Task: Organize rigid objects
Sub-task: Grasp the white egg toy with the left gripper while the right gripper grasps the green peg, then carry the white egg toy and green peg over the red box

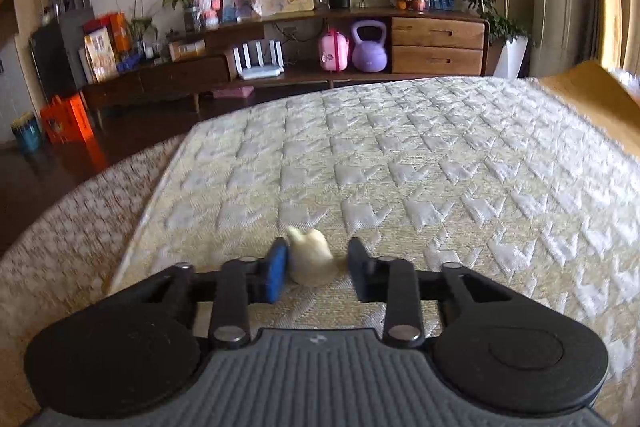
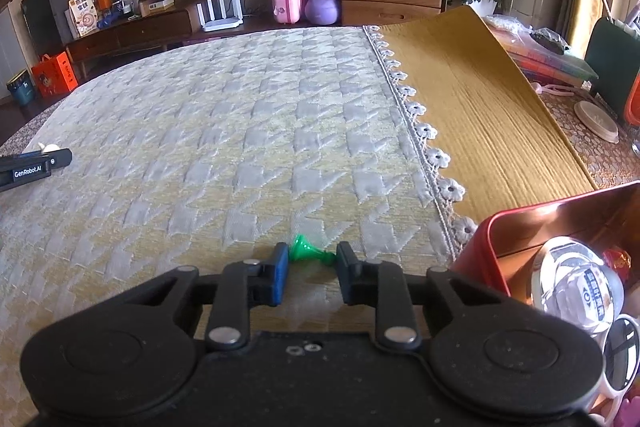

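Right gripper (image 2: 312, 269): fingers apart, straddling a small green plastic piece (image 2: 310, 251) lying on the quilted cloth (image 2: 224, 131); piece appears to touch both pads, though the view is too low to be sure. Judged step: close squarely on its narrow waist, lift straight, carry to the red box (image 2: 500, 227) just to the right.

Left gripper (image 1: 317, 269): fingers apart around a cream toy (image 1: 310, 259), blue pad touching its left side, right pad clear. Close evenly before lifting.

Legible writing: "GenRobot.AI" on the left gripper's finger. Jar label in box unreadable.
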A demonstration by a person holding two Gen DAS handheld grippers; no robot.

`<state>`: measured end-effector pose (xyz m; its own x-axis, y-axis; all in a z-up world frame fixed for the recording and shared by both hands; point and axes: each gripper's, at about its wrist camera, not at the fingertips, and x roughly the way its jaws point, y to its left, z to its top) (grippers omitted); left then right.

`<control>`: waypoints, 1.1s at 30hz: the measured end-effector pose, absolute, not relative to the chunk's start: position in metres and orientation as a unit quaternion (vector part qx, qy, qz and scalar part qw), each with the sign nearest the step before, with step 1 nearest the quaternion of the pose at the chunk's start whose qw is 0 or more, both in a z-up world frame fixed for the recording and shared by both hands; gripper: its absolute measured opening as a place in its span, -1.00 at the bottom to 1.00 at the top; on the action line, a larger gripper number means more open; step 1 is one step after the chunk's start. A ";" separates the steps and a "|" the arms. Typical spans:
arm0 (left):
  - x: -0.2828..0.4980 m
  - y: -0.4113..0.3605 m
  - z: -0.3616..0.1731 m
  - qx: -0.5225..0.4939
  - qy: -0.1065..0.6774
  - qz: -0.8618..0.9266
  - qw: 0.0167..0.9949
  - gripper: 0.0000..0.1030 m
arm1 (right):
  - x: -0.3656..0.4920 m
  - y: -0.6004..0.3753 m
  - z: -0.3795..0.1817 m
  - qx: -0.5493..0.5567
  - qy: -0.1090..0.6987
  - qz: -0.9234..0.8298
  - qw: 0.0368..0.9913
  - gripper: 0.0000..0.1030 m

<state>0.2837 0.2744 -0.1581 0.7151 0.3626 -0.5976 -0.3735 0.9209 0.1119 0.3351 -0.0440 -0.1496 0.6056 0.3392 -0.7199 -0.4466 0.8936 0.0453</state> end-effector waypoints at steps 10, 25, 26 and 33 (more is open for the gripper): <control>0.267 0.258 -0.142 -0.015 0.328 0.183 0.927 -0.48 | 0.319 -0.054 -0.139 -0.053 0.383 0.232 0.892 -0.53; 0.216 0.168 -0.085 -0.009 0.321 0.101 0.942 -0.48 | 0.263 -0.095 -0.082 -0.036 0.349 0.269 0.897 -0.53; 0.213 0.161 -0.080 -0.007 0.321 0.094 0.942 -0.48 | 0.258 -0.099 -0.078 -0.036 0.346 0.271 0.897 -0.53; 0.197 0.114 -0.055 -0.002 0.321 0.051 0.946 -0.48 | 0.238 -0.133 -0.059 -0.031 0.330 0.275 0.903 -0.53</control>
